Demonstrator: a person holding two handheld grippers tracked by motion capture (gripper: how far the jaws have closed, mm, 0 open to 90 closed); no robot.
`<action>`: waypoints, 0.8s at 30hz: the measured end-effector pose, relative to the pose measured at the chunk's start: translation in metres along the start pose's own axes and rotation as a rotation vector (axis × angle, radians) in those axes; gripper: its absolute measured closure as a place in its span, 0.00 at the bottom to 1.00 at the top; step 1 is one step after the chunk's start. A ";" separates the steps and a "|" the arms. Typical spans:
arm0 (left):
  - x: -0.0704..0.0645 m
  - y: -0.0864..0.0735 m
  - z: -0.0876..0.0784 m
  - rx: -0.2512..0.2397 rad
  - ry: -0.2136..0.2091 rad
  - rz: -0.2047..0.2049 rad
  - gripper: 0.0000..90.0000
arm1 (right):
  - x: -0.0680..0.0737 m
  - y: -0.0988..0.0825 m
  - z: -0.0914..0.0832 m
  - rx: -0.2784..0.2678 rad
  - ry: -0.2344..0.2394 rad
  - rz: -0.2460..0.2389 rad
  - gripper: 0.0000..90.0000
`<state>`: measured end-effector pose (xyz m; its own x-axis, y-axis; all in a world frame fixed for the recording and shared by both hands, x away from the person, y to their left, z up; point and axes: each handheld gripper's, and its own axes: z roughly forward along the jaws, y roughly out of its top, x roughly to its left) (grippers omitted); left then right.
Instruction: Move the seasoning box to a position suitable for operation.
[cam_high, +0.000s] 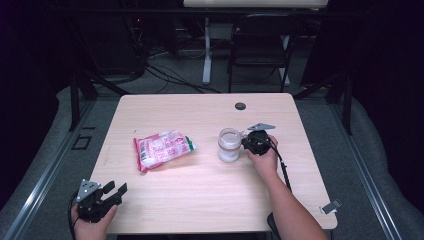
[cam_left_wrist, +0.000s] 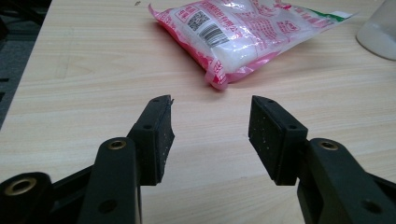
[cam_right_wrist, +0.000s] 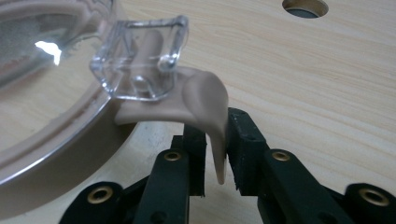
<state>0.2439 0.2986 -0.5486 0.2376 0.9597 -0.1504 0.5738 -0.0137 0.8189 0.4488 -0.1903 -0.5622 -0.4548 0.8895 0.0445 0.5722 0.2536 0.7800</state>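
Note:
A clear jar (cam_high: 229, 145) with white contents and a beige-rimmed lid (cam_right_wrist: 28, 154) stands right of the table's middle. On its right side, my right gripper (cam_right_wrist: 217, 140) is shut on the lid's beige latch tab (cam_right_wrist: 208, 98), below a clear plastic clasp (cam_right_wrist: 140, 58). The same gripper (cam_high: 248, 142) is held level against the jar. A pink and white sealed bag (cam_high: 162, 149) lies left of centre, barcode up (cam_left_wrist: 243, 32). My left gripper (cam_high: 116, 190) rests at the near left corner, open and holding nothing (cam_left_wrist: 210, 126), and points toward the bag. The jar (cam_left_wrist: 380, 32) shows at that view's far right.
A round cable hole (cam_high: 240, 106) sits in the tabletop (cam_high: 200, 190) near the far edge, beyond the jar (cam_right_wrist: 306, 7). A small grey clip (cam_high: 331, 206) lies at the near right corner. A dark chair (cam_high: 260, 45) and cables stand behind the table.

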 end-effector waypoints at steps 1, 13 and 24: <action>0.000 0.000 -0.001 0.002 -0.001 -0.001 0.55 | -0.001 0.000 0.000 -0.004 0.003 0.007 0.89; -0.004 0.002 0.008 0.010 -0.017 0.022 0.55 | 0.002 -0.001 -0.004 0.021 -0.005 -0.039 0.91; -0.012 0.011 0.022 0.014 -0.058 0.053 0.55 | 0.002 -0.007 -0.015 0.035 0.005 -0.023 0.92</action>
<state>0.2641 0.2813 -0.5500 0.3126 0.9396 -0.1396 0.5704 -0.0681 0.8185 0.4334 -0.1962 -0.5581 -0.4712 0.8815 0.0298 0.5851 0.2871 0.7584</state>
